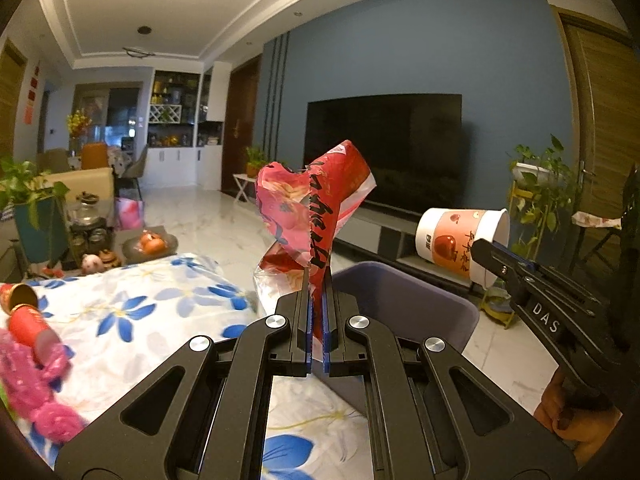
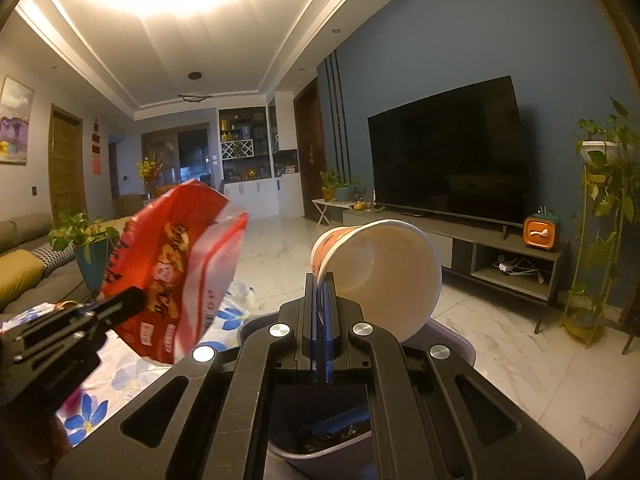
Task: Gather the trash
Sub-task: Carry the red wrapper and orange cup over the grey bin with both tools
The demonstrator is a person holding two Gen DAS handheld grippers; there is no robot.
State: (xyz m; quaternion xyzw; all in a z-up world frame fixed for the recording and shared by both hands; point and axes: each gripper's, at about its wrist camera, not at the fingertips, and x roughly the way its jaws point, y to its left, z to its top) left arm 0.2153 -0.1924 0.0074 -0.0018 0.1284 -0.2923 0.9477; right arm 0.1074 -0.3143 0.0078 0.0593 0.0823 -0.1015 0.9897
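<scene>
Clamped on a crumpled red snack wrapper [image 1: 316, 216], the left gripper [image 1: 319, 304] holds it upright at the near rim of the purple bin [image 1: 404, 292]. Beside it, the right gripper [image 2: 322, 300] pinches the rim wall of a tilted paper cup [image 2: 384, 272], mouth toward the camera, above the bin's open top. Left of the bin lies a blue-flowered cloth [image 1: 132, 320] with a red can [image 1: 24, 312] near its edge. Beyond, bare marble floor [image 1: 208, 224] runs wide to the TV console [image 2: 500, 256].
</scene>
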